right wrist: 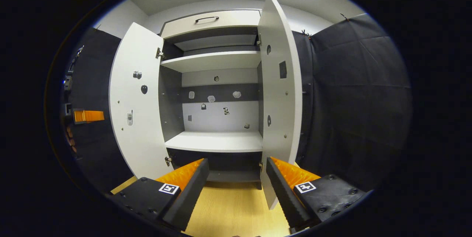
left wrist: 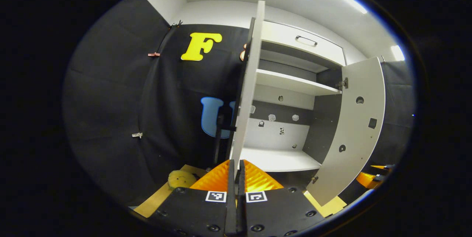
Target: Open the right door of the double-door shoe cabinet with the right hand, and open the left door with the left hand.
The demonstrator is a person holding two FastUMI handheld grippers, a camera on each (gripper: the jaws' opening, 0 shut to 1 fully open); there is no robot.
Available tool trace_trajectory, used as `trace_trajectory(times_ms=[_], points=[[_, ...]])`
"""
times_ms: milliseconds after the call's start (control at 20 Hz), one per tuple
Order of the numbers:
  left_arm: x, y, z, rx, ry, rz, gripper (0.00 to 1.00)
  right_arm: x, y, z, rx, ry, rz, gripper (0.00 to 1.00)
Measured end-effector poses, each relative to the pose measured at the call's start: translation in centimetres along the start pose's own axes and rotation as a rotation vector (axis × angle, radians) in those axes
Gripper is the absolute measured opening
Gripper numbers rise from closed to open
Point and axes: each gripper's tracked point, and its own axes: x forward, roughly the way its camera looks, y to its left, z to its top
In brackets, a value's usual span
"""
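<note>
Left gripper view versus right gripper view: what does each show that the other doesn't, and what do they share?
Left gripper view: the left door edge-on past the closed left gripper, plus a yellow object low beside it. Right gripper view: that door's inner face and the open right gripper over wooden floor. Shared: both doors open, including the right door, white shelves and a handled drawer on top.

Left gripper [left wrist: 236, 172]: fingers pressed together, pointing 12 o'clock. Right gripper [right wrist: 236, 178]: fingers spread wide apart, nothing between them.
</note>
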Motion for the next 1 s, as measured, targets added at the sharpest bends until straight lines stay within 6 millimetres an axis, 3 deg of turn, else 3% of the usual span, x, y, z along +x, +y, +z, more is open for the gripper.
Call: trace_trajectory(times_ms=[250,450,600,750,850,1000], points=[[-2.9,-6.3,-1.4,0.009,-0.025,0.011,0.07,-1.3,-1.9,1.3,0.012,-0.025,0.048,0.98],[-4.3,-9.3,-3.9,0.042,0.016,0.042,0.13,-1.9,-3.0,2.5,0.019,-0.051,0.067,0.98],[-4.9,-11.1,-4.2,0.043,0.014,0.013,0.21,-2.4,-3.3,2.9,0.042,-0.059,0.062,0.98],[-4.5,-10.7,-3.3,0.054,-0.021,0.016,0.64,-2.5,-3.3,2.9,0.053,-0.069,0.047,0.97],[-4.0,-9.9,-3.6,0.060,-0.005,0.041,0.82,-2.2,-2.9,2.5,0.053,-0.057,0.042,0.97],[-3.0,-8.9,-3.4,0.089,-0.015,0.044,0.89,-1.5,-2.3,2.4,0.044,-0.059,0.025,0.98]])
